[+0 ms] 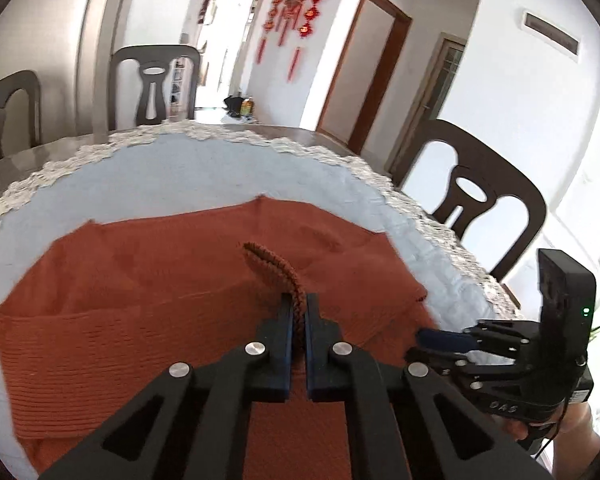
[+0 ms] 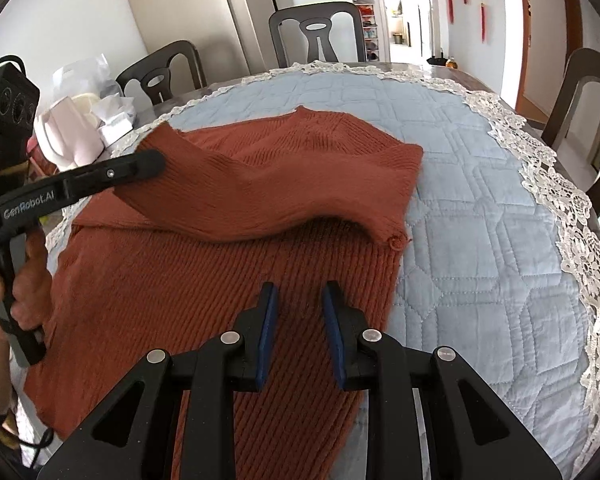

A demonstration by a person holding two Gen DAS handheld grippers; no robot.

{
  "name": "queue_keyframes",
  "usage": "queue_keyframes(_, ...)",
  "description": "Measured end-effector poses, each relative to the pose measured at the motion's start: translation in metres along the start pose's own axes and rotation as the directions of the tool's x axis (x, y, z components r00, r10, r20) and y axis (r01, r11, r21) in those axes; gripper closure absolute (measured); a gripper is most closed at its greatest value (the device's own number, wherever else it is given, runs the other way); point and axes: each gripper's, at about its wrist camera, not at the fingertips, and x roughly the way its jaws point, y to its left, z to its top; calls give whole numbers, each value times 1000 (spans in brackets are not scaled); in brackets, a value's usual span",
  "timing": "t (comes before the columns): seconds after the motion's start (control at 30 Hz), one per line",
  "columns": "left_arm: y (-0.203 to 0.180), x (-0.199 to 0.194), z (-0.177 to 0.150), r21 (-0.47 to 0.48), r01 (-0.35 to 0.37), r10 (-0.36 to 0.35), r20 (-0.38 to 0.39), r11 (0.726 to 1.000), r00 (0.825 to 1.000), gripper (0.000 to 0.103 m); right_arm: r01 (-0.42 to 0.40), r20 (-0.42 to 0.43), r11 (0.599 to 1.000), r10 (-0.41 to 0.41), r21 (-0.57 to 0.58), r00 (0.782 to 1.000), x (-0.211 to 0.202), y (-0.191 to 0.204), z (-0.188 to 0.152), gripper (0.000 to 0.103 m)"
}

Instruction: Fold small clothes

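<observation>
A rust-orange ribbed knit sweater (image 1: 140, 280) lies on the blue quilted cover. My left gripper (image 1: 299, 304) is shut on the sweater's ribbed edge, which stands up between the pads. In the right wrist view the left gripper (image 2: 156, 162) holds a sleeve of the sweater (image 2: 260, 200) raised and draped across the body. My right gripper (image 2: 298, 296) is open just over the sweater's lower body, with nothing pinched between its blue pads. In the left wrist view the right gripper (image 1: 420, 344) sits at the sweater's right edge.
The blue quilted cover (image 2: 480, 200) with lace trim (image 2: 572, 216) covers a dark table. Dark chairs (image 1: 480, 200) (image 2: 318, 34) stand around it. White bags and a pale jug (image 2: 76, 132) sit at the table's far left. A hand (image 2: 24, 280) grips the left tool.
</observation>
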Motion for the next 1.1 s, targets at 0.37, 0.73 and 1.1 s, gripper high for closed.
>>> queue_keyframes(0.37,37,1,-19,-93,-97,91,-66,991,994,91,24,-1,1000,-24,-19,1000,0,2,0,79)
queue_keyframes(0.73,12,-10,-7,-20,-57,56,-33,998,998,79,20,140,999,-24,34,990,-22,-12,30,79)
queue_keyframes(1.1,16,23,-14,10,-111,112,-120,994,986,79,97,42,995,-96,-23,994,7,-17,25,82)
